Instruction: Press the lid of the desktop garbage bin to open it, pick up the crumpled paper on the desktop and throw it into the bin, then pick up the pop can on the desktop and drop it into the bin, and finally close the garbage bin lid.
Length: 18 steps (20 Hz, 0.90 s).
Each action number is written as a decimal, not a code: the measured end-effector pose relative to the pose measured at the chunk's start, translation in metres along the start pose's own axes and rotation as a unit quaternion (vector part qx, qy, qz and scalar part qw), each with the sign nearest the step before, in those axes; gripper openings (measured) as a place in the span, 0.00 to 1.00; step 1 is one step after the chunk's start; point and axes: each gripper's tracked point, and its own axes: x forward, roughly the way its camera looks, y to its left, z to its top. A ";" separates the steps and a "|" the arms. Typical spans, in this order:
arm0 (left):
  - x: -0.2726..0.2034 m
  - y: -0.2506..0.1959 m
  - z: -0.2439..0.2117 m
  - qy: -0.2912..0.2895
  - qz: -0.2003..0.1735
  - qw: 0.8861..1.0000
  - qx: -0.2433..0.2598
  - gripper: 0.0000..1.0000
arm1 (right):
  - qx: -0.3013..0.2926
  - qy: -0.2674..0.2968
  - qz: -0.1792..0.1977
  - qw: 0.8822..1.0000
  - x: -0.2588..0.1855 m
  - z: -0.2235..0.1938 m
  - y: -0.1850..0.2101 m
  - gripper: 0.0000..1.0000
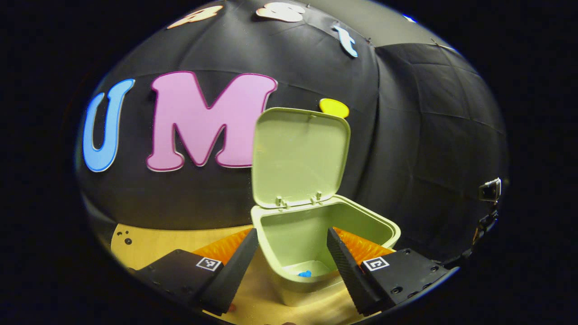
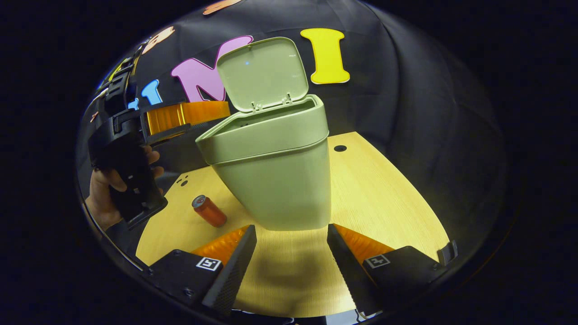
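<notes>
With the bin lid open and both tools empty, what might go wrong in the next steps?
1. The pop can lies on its side on the table, so it may roll away when a tool closes on it.
2. The left tool hovers above the open bin; a careless move may knock the upright lid shut.
3. The tall bin stands free near the right tool; a push may tip or shift it.

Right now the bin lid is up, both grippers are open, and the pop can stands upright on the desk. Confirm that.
One thing is wrong: the pop can lies on its side on the desk, not upright, as the right gripper view shows. The rest holds: the bin has its lid up, and the left gripper and right gripper are both open.
</notes>
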 end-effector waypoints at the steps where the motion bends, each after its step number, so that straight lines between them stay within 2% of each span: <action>1: -0.006 0.010 -0.001 -0.001 0.013 1.000 -0.010 0.98 | -0.004 0.003 0.005 1.000 0.002 -0.002 0.005 0.99; 4: -0.031 0.055 -0.010 -0.003 0.066 0.998 -0.022 0.98 | -0.014 0.018 0.021 1.000 0.008 -0.011 0.020 0.99; 8: -0.076 0.114 -0.034 0.013 0.133 0.990 -0.032 0.98 | -0.059 0.010 0.038 0.997 0.014 -0.014 0.044 0.99; 13: -0.139 0.176 -0.062 0.031 0.208 0.976 -0.049 0.98 | -0.090 0.025 0.082 0.992 0.028 -0.030 0.094 0.99; 18: -0.202 0.217 -0.100 0.055 0.269 0.959 -0.077 0.98 | -0.123 0.045 0.118 0.984 0.050 -0.048 0.143 0.99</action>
